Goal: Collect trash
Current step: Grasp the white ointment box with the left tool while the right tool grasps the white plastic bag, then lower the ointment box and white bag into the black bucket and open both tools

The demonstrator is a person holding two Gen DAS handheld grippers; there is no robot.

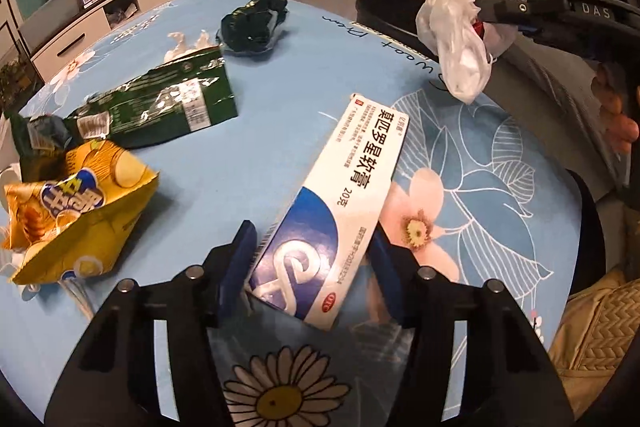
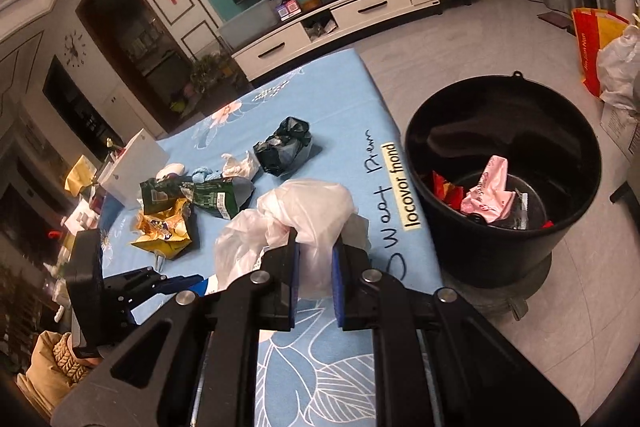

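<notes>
The right tool (image 2: pixel 315 269) was clenched on a crumpled translucent white plastic bag (image 2: pixel 296 215), the blue pads pressing it from both sides while most of the bag billowed out ahead of the fingers. From the left wrist view the same bag (image 1: pixel 452 39) hung off the surface, gripped in the black fingers and drooping downward. It was held near the edge of the surface covered in a light blue floral cloth (image 2: pixel 344 163), short of the round black plastic bucket (image 2: pixel 508 183) standing on the tiled floor just beside that edge. Inside the bucket lay a pink wrapper (image 2: pixel 488 193) and some red scraps.

The left tool (image 1: pixel 312 251) stood spread, its fingers either side of a long white and blue cardboard medicine box (image 1: pixel 332 211) lying flat on the cloth; whether the pads touched the box I could not tell.

Further along the cloth sat a crushed yellow snack bag (image 1: pixel 80 211), a dark green foil packet (image 1: pixel 172 103) just behind it, a knotted black plastic bag (image 1: pixel 252 23) well apart from them, and a bit of white crumpled wrap (image 1: pixel 188 45) between the green packet and the black bag.
</notes>
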